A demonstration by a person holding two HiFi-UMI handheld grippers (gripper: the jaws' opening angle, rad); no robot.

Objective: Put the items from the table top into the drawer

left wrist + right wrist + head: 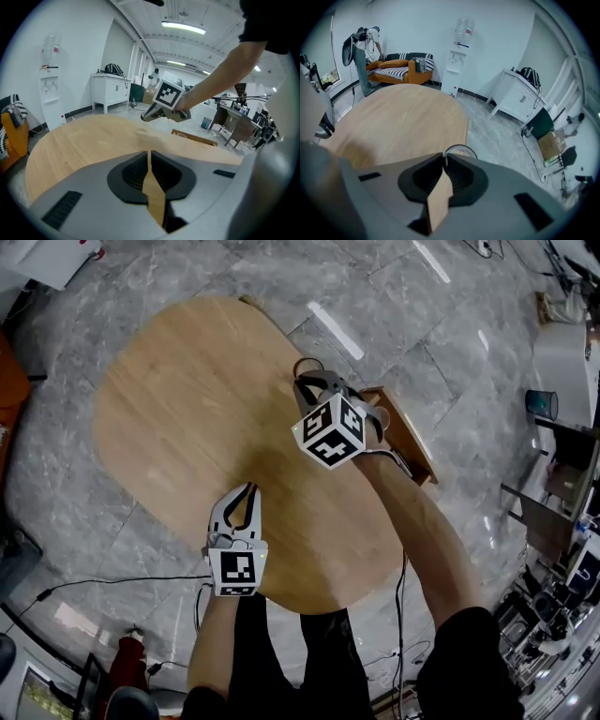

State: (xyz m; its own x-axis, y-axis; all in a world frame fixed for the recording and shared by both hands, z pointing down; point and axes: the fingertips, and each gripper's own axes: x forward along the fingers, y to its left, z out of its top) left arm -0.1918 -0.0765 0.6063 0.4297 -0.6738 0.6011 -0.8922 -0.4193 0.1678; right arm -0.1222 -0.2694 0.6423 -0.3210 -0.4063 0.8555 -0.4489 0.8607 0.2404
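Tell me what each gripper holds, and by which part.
The right gripper pinches a thin ring by its near rim; the left gripper, jaws together, holds nothing.

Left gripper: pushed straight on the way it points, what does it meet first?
Probably the right gripper, shut on a thin ring, which hangs over the wooden table almost dead ahead. Nothing lies on the table between; whether the left gripper would pass under it is unclear.

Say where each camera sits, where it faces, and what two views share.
Head view: on the head, steeply down at the table; forearms, left gripper, right gripper show.
Left gripper view: on that gripper, facing the right gripper across the table; shut jaws show.
Right gripper view: on that gripper, facing a sofa; jaws pinch a ring.
Shared: all show the table.
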